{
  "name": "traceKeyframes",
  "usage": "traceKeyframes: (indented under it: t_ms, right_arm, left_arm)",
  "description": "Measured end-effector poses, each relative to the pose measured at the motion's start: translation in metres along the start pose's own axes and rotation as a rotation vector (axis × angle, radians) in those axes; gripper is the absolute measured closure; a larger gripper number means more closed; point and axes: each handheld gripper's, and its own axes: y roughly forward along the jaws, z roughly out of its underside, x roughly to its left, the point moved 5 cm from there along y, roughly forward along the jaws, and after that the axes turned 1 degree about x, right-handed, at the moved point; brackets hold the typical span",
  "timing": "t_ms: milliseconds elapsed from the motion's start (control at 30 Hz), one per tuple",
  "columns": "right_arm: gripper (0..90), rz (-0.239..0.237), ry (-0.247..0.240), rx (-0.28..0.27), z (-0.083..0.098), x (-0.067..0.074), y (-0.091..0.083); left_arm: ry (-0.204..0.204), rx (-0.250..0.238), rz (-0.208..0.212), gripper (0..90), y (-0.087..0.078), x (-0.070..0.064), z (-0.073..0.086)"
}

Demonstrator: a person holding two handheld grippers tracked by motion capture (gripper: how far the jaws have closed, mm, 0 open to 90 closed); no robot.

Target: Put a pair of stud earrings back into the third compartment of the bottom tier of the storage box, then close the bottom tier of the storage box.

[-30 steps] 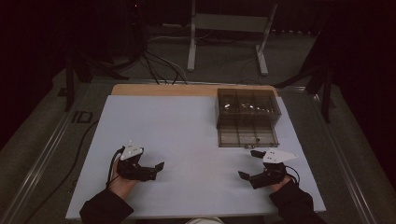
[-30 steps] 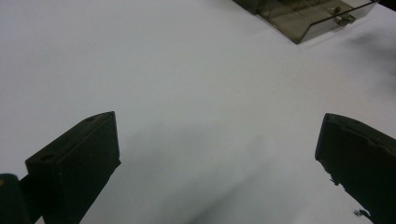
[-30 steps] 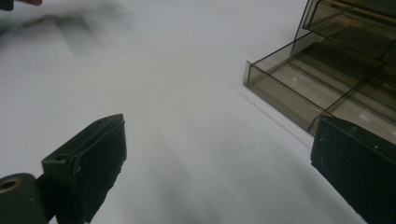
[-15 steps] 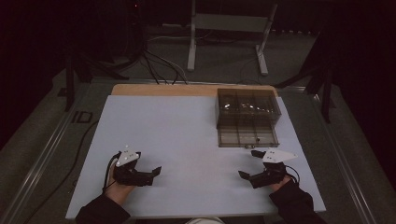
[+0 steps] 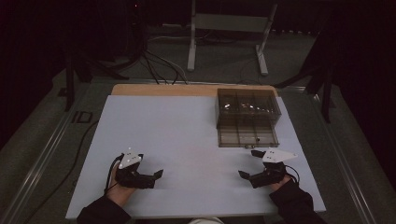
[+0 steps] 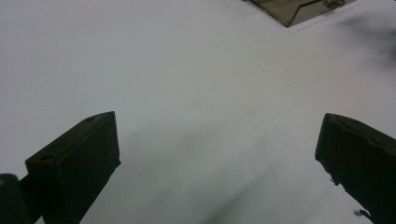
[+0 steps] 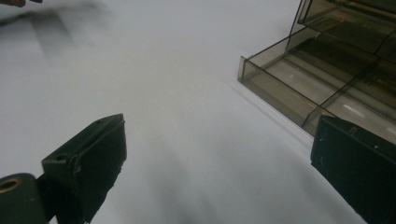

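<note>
Grippers rest low over the near edge of the white table (image 5: 187, 130), one at each side. Left gripper (image 5: 156, 175): held in the person's left hand (image 5: 122, 192) at the near-left of the table, jaws spread wide with nothing between them; in the left gripper view (image 6: 219, 158) bare white surface lies between the two black jaws. Compared with one second ago, this gripper has moved nearer the person and slightly left; its jaws were already open then.

Right gripper (image 5: 248, 164): at the near-right, jaws wide apart and empty, pointing toward the table's middle. It lies just beside the near edge of the smoked clear box (image 5: 247, 119), not touching it. Its position matches the earlier frames, with little or no change.

Smoked clear box: far-right part of the table, lid open, divided into compartments. The right gripper view (image 7: 219, 154) shows its corner (image 7: 299, 79) beyond the right-hand jaw. Box position is unchanged.
</note>
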Motion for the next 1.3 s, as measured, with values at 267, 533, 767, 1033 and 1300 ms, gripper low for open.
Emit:
traceKeyframes:
  t_ms: [267, 533, 767, 1033, 1300]
  right_arm:
    - [3.6, 0.001, -0.005, 0.001, -0.001, 0.001, 0.000]
    - [3.6, 0.003, -0.007, -0.001, -0.002, 0.001, -0.001]
    - [3.6, 0.007, -0.011, -0.005, -0.003, 0.001, -0.003]
    - [3.6, 0.012, -0.023, 0.005, -0.005, 0.002, -0.005]
    - [3.6, 0.007, -0.027, -0.031, -0.014, 0.006, -0.012]
  left_arm:
    - [-0.011, -0.009, -0.003, 1.1, -0.001, 0.000, 0.000]
    - [0.004, 0.002, 0.000, 1.1, 0.001, 0.001, 0.002]
    - [-0.004, -0.007, 0.002, 1.1, -0.001, 0.001, 0.001]
    - [-0.005, -0.015, 0.009, 1.1, -0.001, 0.000, -0.001]
    - [-0.017, -0.031, 0.012, 1.1, -0.003, 0.001, -0.002]
